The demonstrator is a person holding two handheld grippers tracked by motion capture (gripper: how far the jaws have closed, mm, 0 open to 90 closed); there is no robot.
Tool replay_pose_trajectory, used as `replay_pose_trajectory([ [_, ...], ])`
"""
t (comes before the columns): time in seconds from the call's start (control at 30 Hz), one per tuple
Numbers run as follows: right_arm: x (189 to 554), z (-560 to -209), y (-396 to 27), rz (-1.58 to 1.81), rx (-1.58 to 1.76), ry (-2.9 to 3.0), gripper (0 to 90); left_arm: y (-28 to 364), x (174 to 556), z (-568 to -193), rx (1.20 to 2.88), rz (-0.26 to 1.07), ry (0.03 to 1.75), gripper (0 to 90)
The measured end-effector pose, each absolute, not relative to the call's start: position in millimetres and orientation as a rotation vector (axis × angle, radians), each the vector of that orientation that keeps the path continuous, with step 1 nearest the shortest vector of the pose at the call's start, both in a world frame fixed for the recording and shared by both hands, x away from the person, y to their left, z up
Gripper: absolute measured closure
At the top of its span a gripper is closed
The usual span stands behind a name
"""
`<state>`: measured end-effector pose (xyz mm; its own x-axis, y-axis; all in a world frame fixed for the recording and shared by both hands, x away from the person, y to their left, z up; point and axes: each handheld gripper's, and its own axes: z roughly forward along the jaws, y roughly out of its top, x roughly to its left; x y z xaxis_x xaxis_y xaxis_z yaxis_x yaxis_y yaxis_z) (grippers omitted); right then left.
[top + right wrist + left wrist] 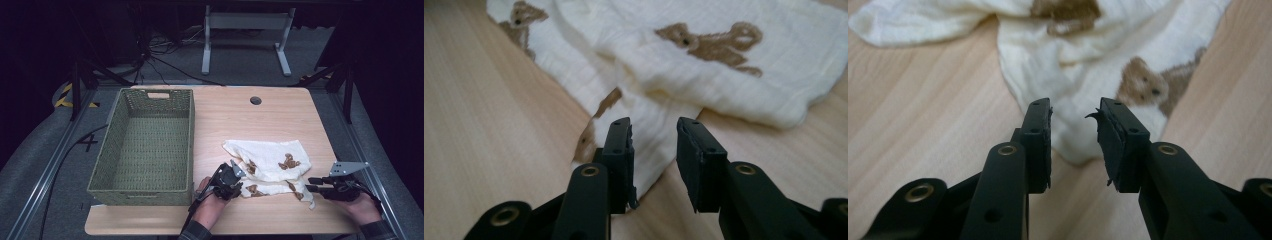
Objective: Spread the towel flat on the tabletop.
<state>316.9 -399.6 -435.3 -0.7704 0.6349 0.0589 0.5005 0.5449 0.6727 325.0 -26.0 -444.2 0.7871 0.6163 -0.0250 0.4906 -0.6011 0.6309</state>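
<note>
Left of my left gripper (pixel 239 176) stands a green woven basket (pixel 116 131), its near wall just beside my left hand (pixel 210 200); its woven floor is bare, with nothing lying inside, and a handle slot is cut in its far wall. The basket rests on the wooden table (pixel 225 110), whose far edge carries a round hole (pixel 255 100).

My left gripper (pixel 1075 120) holds its jaws slightly spread, with a narrow gap between the pads and nothing pinched. In the left gripper view the cream cloth with brown bears (pixel 1083 65) lies just beyond my fingertips, its nearest fold seen through the gap; a printed bear sits just past my right-hand pad (pixel 1115 132).

Between my two grippers, in the high view, the cloth (pixel 270 162) lies crumpled on the table, outside the basket, its near edge running from one set of fingers to the other.

My right gripper (pixel 654 137) likewise has its jaws a little apart and grips nothing. A corner of the cloth (pixel 704 65) reaches under and ahead of its left-hand pad (pixel 619 145); the folded bulk lies farther ahead. In the high view the right gripper (pixel 312 184) points at the cloth's right end.
</note>
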Motion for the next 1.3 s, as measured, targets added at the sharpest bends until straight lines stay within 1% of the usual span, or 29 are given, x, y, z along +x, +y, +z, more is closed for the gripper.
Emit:
replay_pose_trajectory([
  [0.17, 304, -441, -401, 1.018, 0.944, 2.631, 63.1, -20, 318, -451, 2.355, 0.251, 0.804, 63.0],
  [0.3, 303, -444, -398, 0.990, 0.918, 2.658, 62.8, -27, 320, -452, 2.351, 0.254, 0.775, 60.5],
  [0.33, 303, -446, -396, 0.961, 0.910, 2.669, 64.1, -28, 321, -453, 2.362, 0.257, 0.769, 61.2],
  [0.4, 304, -447, -394, 0.940, 0.894, 2.677, 68.6, -31, 322, -454, 2.378, 0.263, 0.749, 67.5],
  [0.5, 304, -447, -393, 0.943, 0.886, 2.693, 79.8, -36, 322, -453, 2.401, 0.278, 0.722, 81.0],
  [0.53, 303, -447, -393, 0.942, 0.880, 2.696, 83.0, -38, 322, -452, 2.406, 0.269, 0.716, 84.3],
  [0.6, 303, -445, -393, 0.947, 0.861, 2.692, 85.5, -37, 323, -450, 2.402, 0.254, 0.712, 86.7],
  [0.77, 301, -435, -403, 1.005, 0.883, 2.649, 86.7, -23, 320, -428, 2.319, 0.230, 0.722, 87.1],
  [0.97, 300, -415, -424, 1.088, 0.908, 2.540, 87.1, -10, 319, -403, 2.248, 0.227, 0.741, 87.2],
  [1.03, 302, -412, -427, 1.088, 0.912, 2.524, 87.1, -9, 323, -399, 2.253, 0.253, 0.748, 87.1],
  [1.1, 309, -411, -432, 1.036, 0.934, 2.517, 87.1, -9, 331, -401, 2.260, 0.208, 0.769, 86.6],
  [1.17, 315, -414, -434, 1.032, 0.954, 2.522, 87.1, -16, 336, -405, 2.297, 0.222, 0.761, 86.2],
  [1.2, 318, -416, -434, 1.010, 0.968, 2.529, 87.1, -20, 339, -408, 2.307, 0.199, 0.775, 85.9],
  [1.23, 322, -420, -433, 0.987, 0.975, 2.538, 87.0, -27, 341, -412, 2.341, 0.239, 0.781, 85.1],
  [1.3, 327, -426, -431, 0.951, 0.994, 2.563, 86.4, -34, 345, -419, 2.353, 0.254, 0.778, 82.0],
])
